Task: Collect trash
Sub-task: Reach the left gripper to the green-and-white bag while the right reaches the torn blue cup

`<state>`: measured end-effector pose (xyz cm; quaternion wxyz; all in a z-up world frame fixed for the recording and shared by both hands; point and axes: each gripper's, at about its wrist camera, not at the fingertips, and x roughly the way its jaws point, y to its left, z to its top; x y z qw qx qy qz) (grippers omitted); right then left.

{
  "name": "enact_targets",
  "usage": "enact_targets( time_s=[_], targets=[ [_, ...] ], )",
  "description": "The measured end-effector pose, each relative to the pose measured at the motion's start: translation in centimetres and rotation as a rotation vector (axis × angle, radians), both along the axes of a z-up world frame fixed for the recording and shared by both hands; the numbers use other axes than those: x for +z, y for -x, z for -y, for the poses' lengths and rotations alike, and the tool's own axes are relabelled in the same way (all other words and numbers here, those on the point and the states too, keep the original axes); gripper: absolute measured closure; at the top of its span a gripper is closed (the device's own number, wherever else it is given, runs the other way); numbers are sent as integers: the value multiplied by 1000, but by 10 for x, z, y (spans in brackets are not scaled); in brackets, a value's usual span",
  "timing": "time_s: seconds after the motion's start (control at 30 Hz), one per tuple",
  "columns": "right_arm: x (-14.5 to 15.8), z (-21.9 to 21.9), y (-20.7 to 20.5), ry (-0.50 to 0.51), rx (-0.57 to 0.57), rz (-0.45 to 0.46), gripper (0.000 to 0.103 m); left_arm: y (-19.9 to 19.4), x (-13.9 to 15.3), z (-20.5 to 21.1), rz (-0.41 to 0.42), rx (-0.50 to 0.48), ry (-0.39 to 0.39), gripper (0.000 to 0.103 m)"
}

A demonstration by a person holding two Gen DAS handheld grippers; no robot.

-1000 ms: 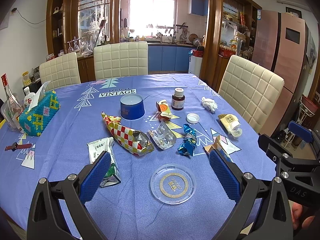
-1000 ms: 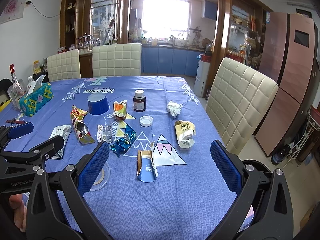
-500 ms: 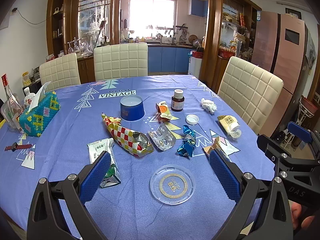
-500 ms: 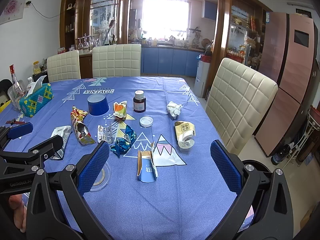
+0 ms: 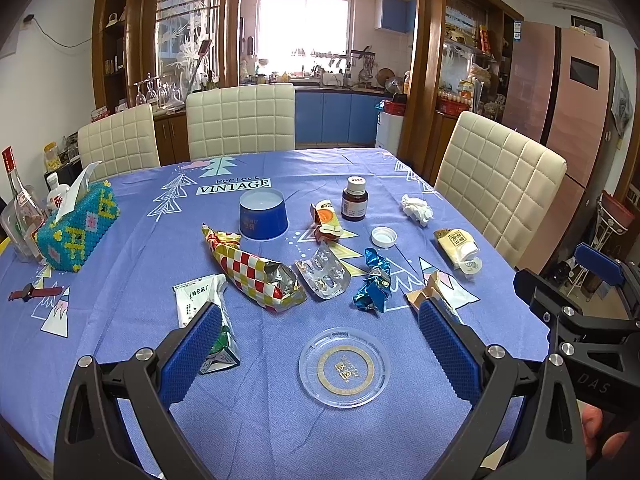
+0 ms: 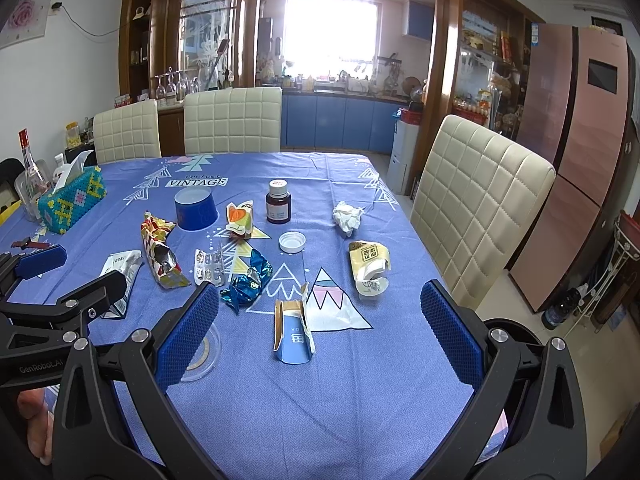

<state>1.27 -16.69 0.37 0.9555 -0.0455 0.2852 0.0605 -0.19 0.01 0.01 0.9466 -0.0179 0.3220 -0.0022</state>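
Almost nothing has shifted: the left claw (image 5: 318, 344) and right claw (image 6: 320, 326) still hover spread wide, empty, over the littered bench (image 5: 132, 280).

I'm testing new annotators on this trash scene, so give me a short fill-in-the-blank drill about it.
1. The brown bottle stands upright with its cap ____.
2. The loose white cap lies on the ____ tablecloth.
3. The left gripper and right gripper are both ____ and hold nothing.
4. The blue cup near the word VINTAGE stands upside ____.

Missing words: on; blue; open; down
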Motion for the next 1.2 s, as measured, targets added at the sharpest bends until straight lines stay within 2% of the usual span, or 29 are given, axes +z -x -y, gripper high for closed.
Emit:
enact_targets(
  time_s=[0.4, 0.57, 0.9, 1.2],
  targets=[
    [-1, 0, 0, 0, 0, -1, 3, -3, -3, -1, -8, -2, 3, 7],
    [-9, 0, -7, 14, -6, -18, 3, -13, -16, -11, -60, 41, 21, 7],
    [-81, 10, -58, -47, -16, -280, 3, -44, -75, -50, -212, 181, 30, 7],
    [-111, 0, -88, -55, 20, -363, 3, -77, -82, -67, -229, 222, 40, 7]
  ],
)
